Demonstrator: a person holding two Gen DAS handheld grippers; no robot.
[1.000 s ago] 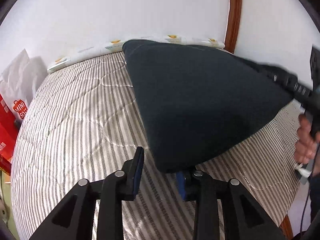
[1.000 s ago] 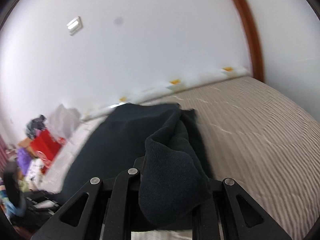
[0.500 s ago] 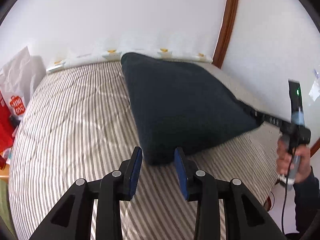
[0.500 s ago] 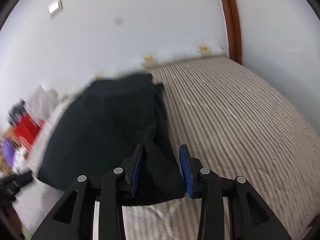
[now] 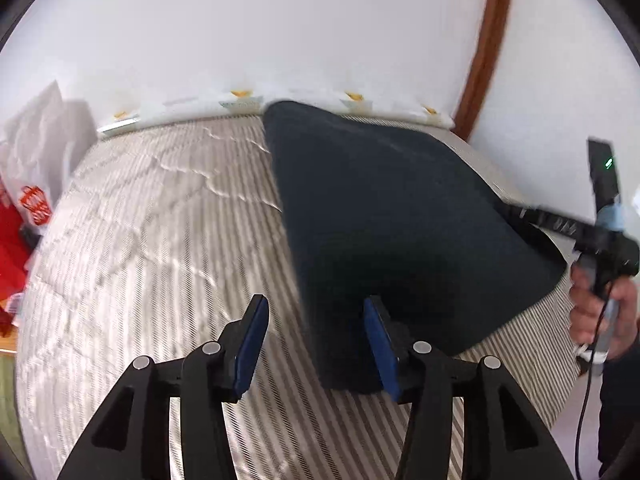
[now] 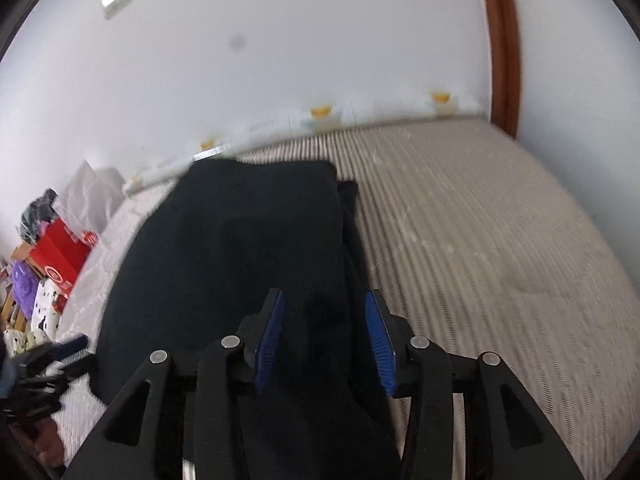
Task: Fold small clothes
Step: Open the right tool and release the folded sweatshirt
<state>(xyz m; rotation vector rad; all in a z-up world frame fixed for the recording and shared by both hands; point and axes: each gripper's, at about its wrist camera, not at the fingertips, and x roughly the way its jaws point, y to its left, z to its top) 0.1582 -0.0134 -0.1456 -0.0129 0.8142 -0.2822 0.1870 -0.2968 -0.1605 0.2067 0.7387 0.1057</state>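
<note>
Dark garment (image 6: 240,248) lies btwn right jaws

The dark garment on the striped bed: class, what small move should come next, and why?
Probably draw both grippers back. The left gripper and right gripper are open, and the dark garment lies flat, folded over itself, on the striped bed.

I'm working in a home bedroom: a bed with a striped quilted cover (image 5: 160,248) is filling both views, sitting against a plain white wall (image 6: 280,60), while a red shopping bag (image 6: 60,252) and bundled belongings are crowding the floor beside it.
</note>
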